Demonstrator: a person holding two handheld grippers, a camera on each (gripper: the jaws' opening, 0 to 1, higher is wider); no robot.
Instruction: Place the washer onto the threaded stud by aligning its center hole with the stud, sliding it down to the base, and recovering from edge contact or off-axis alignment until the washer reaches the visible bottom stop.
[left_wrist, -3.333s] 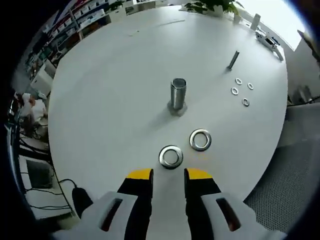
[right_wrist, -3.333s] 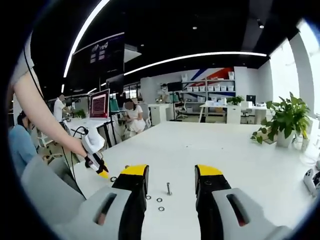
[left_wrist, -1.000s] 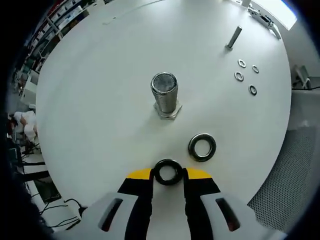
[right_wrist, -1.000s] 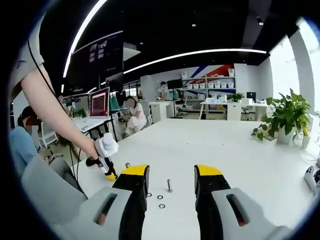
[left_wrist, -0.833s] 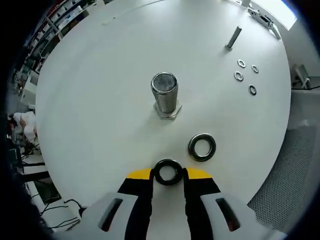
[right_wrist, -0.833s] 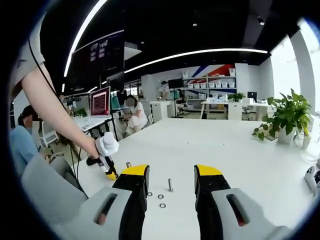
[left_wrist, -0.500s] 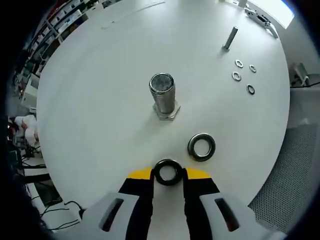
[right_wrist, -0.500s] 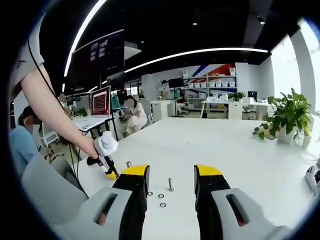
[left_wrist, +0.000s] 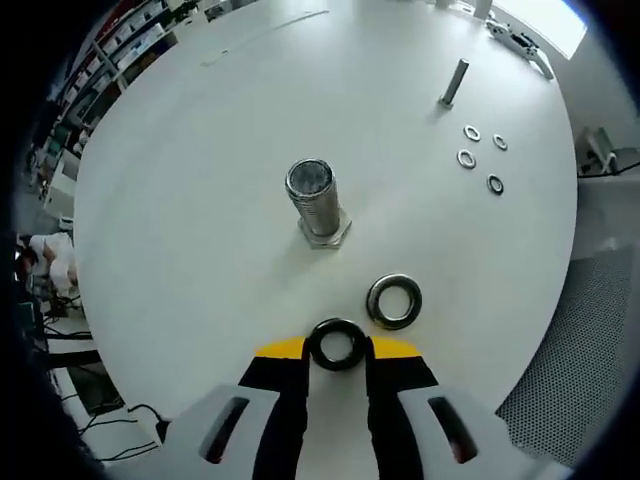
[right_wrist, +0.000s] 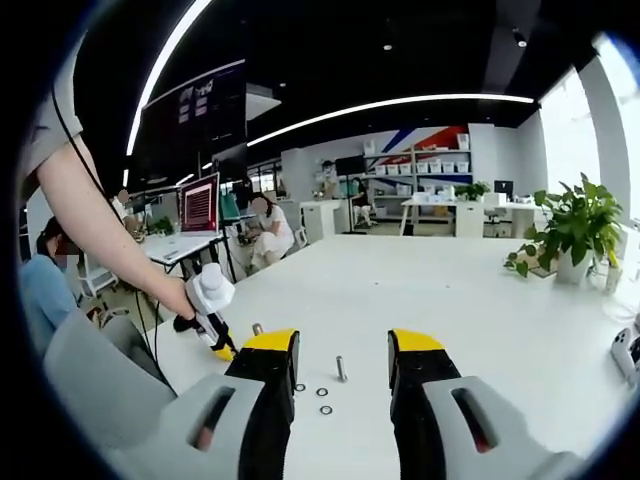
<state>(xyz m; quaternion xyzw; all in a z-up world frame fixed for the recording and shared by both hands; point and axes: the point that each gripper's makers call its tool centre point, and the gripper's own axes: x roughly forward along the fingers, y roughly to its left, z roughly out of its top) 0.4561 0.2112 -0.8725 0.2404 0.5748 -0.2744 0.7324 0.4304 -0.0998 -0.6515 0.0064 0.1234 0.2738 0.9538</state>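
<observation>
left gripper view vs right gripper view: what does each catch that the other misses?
Left gripper view: the left gripper shut on a washer, a second large washer lying flat, and the threaded stud upright on its hex base.

Right gripper view: the right gripper open and holding nothing, a potted plant, and a red monitor.

Both: the white table, the thin bolt standing on it, and small washers beside that bolt.

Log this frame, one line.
left gripper: shut on washer | threaded stud: bare | right gripper: open, idle
</observation>
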